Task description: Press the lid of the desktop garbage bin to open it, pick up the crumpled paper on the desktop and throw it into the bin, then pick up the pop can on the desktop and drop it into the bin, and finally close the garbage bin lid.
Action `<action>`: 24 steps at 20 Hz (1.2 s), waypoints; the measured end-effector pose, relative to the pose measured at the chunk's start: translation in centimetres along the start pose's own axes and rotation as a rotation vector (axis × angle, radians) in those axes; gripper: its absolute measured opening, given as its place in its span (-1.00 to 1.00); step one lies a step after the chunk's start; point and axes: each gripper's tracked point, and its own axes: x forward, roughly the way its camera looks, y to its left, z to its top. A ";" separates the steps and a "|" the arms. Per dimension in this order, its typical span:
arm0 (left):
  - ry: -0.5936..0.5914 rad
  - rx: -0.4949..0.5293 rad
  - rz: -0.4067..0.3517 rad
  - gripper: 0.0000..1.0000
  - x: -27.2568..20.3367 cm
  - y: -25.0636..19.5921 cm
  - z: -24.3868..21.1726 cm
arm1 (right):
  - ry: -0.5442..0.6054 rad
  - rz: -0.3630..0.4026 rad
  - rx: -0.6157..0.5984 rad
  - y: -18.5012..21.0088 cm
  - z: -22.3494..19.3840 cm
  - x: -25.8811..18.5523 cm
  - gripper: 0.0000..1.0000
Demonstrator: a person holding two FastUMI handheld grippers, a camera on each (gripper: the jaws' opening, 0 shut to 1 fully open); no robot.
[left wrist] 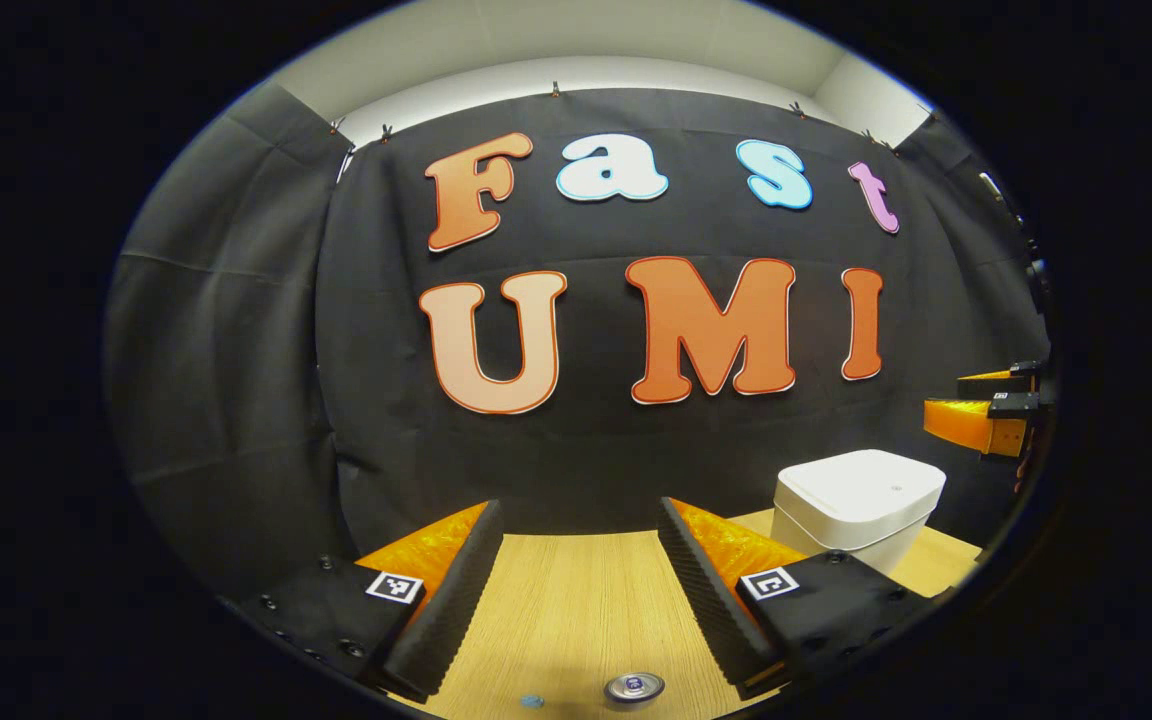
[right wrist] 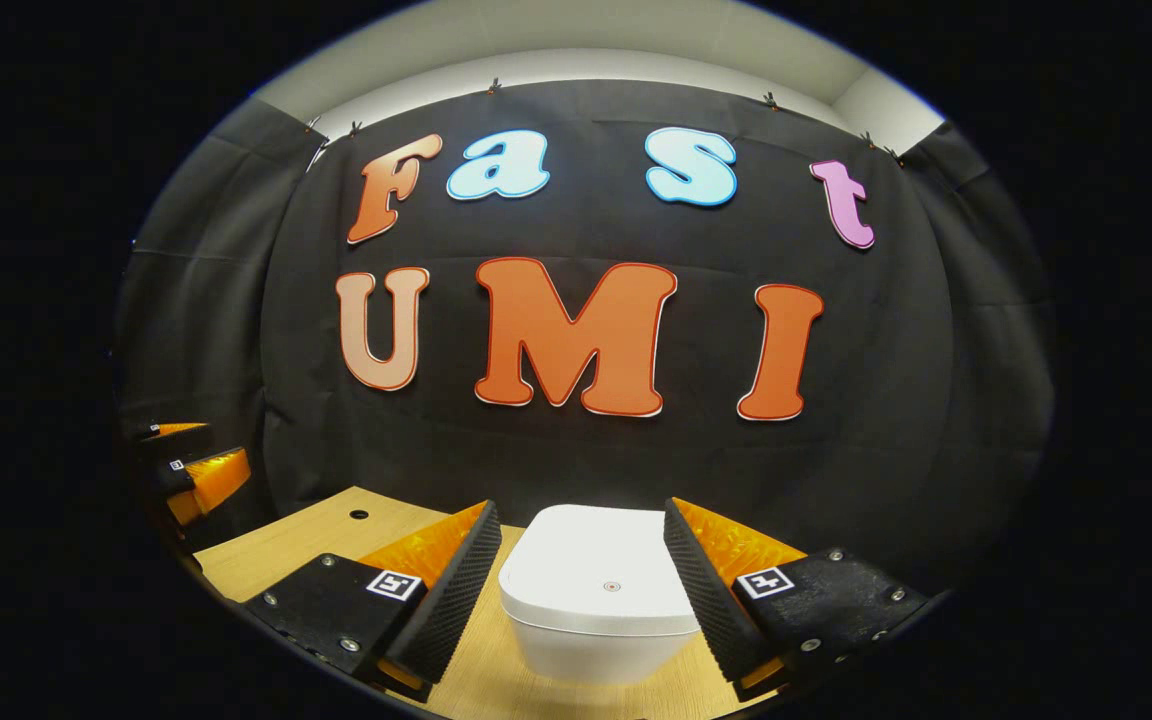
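In the left gripper view, the left hand-held gripper [left wrist: 581,585] hangs over the wooden bench [left wrist: 576,610] with its two fingers spread wide and nothing between them. Beneath the gap, at the near edge of the bench, the top of the pop can [left wrist: 634,687] shows, standing upright, with a small blue speck [left wrist: 532,702] just beside it on the wood. The white bin [left wrist: 856,508] sits toward the far right corner of the bench, close to the black cloth wall [left wrist: 236,350], and its lid is down. At the right margin the right hand-held gripper [left wrist: 986,405] is raised above the bin and apart from it.

In the right gripper view, the right hand-held gripper [right wrist: 581,585] is likewise spread open and empty. The bin [right wrist: 601,600] lies straight ahead in the gap between the fingers, below them; they do not touch it. Its flat lid [right wrist: 601,565] is shut, with a small dot near the middle. A small dark hole [right wrist: 358,514] marks the far left part of the bench [right wrist: 276,555]. The left hand-held gripper [right wrist: 198,470] shows at the left margin.
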 end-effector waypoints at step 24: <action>0.080 -0.013 0.051 0.99 -1.0 1.1 -2.7 | 0.178 0.140 -0.067 -0.9 0.2 3.8 -0.60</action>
